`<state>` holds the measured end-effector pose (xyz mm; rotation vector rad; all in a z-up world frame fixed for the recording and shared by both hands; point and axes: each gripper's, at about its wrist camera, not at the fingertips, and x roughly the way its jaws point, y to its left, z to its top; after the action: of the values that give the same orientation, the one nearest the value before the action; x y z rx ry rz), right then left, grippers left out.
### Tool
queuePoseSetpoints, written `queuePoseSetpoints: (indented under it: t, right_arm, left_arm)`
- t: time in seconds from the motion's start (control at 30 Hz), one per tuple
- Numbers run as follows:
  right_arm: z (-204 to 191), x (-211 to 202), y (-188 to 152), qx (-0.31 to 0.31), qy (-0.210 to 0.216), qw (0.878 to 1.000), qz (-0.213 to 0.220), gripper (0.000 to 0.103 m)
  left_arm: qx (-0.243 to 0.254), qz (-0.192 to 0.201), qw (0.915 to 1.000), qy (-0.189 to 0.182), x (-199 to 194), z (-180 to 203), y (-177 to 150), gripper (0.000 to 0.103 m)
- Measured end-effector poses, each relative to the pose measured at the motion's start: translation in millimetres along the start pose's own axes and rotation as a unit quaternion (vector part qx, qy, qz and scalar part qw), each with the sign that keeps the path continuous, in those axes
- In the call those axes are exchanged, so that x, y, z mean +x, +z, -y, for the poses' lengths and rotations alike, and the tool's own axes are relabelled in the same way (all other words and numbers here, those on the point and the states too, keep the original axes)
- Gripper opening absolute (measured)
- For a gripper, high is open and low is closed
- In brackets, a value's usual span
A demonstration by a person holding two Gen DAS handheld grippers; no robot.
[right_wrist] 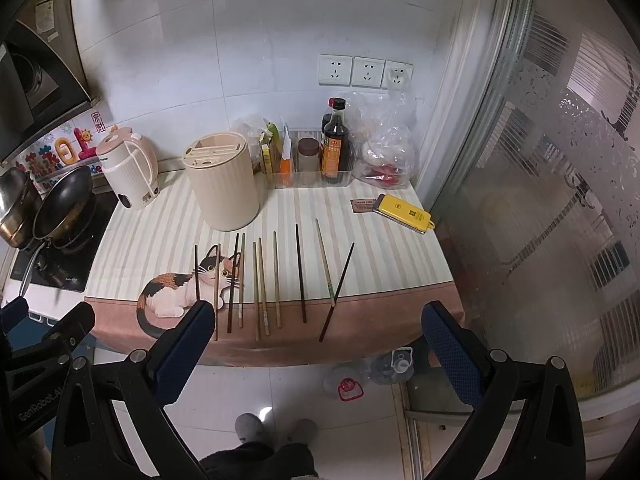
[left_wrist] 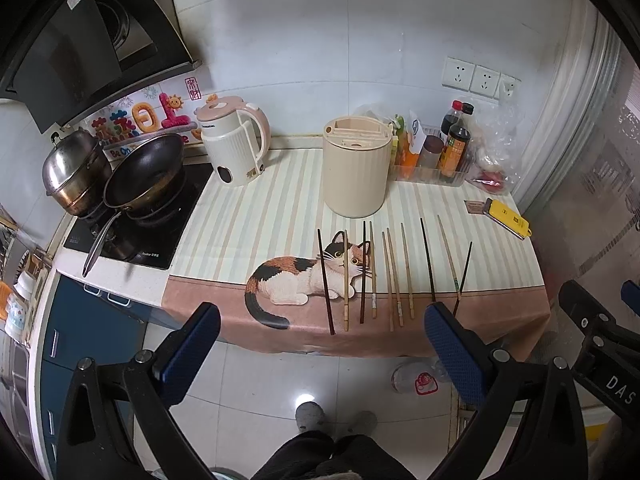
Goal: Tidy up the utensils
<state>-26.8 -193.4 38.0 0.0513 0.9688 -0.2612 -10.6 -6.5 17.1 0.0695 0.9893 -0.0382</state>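
- Left gripper (left_wrist: 322, 350): jaws spread wide, nothing between them, low in the frame.
- Right gripper (right_wrist: 318, 350): likewise agape and empty.
- Chopsticks (right_wrist: 260, 284): loose row, centre of the frame, on the cat-print cloth (right_wrist: 360, 332).
- Holder (right_wrist: 222, 178): upright, upper-centre, behind the row.
- Risk: thin sticks lie close together and the rightmost two cross; a pinch may drag neighbours off the cloth's near edge.

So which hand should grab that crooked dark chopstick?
Probably the right. The crooked dark chopstick lies between the open right tongs; the left tongs are centred nearer the cat picture.
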Motion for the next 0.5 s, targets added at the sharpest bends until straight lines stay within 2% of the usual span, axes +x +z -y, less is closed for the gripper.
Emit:
queuePoseSetpoints:
  t: [0.5]
  right_arm:
    - [-0.4, 0.1, 0.7, 0.001, 0.000, 1.000, -0.001, 0.103]
  left_arm:
    - [0.000, 0.003, 1.0000, 0.001, 0.7, 0.9, -2.0, 0.103]
